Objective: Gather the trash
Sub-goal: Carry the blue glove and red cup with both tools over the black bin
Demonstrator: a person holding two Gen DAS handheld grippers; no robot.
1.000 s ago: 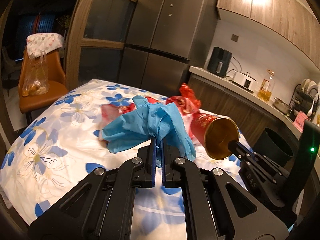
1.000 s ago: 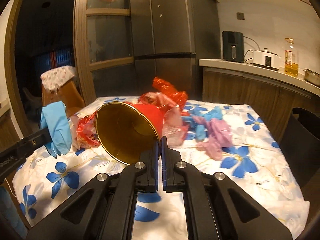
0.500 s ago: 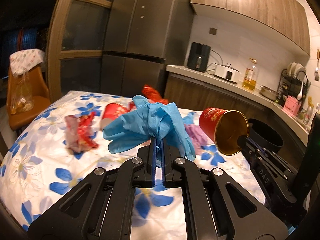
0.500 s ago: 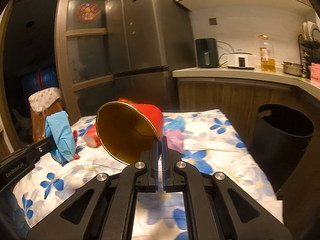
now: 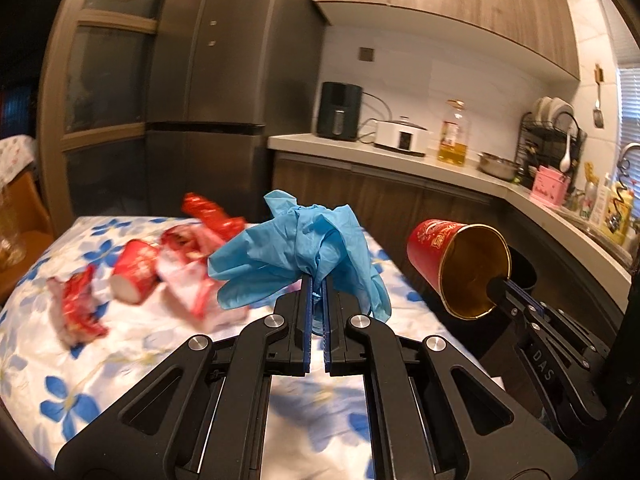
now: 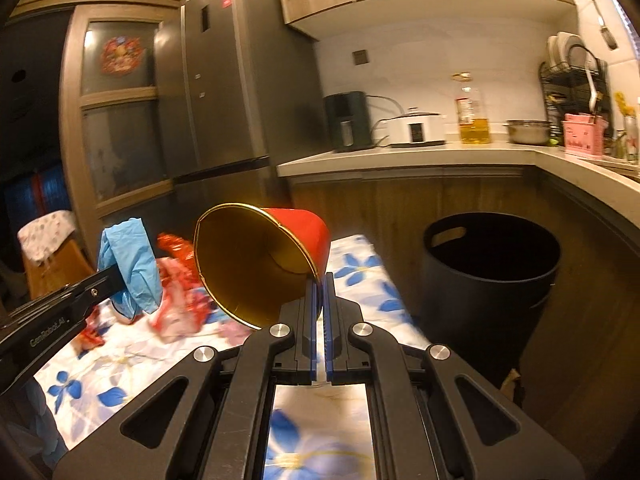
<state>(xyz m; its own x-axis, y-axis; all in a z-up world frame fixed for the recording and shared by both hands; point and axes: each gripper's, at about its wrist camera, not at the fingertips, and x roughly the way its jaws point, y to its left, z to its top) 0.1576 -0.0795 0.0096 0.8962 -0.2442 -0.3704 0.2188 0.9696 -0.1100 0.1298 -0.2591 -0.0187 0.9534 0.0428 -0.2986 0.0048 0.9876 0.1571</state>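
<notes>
Standing beside the table (image 6: pixel 360 268), black bin (image 6: pixel 492 276) looks seemingly empty.

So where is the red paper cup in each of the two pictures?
Left wrist view: the red cup is at right of centre, held by the right gripper.
Right wrist view: the cup is at centre, above the jaws.
Shared landmark: the oil bottle on the counter.

Wrappers (image 5: pixel 80 312) on the table are motion-blurred; bin (image 5: pixel 524 276) mostly hidden behind cup (image 5: pixel 460 264).
</notes>
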